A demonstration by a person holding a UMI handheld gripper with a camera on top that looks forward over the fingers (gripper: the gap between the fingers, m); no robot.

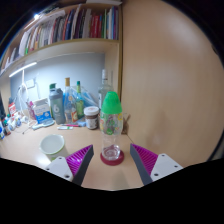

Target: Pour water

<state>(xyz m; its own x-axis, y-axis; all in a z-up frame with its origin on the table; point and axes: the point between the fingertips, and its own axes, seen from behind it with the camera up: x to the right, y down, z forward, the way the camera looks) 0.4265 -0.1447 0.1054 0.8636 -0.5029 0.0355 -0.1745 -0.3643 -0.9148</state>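
**Bottle stands between spread fingers**

We see the gripper (112, 160) at the bottom centre of the frame, its fingers (80, 158) spread wide, magenta pads facing inward. Between them, at centre frame, stands a clear bottle (111, 128) with a green cap (111, 102), upright on the wooden bench (40, 175); a gap shows on either side of it. A pale cup (52, 147) sits lower left, just beyond the left finger. Further left we see several bottles and jars (70, 105) clustered against the wall. Books fill a shelf (60, 30) across the upper left.
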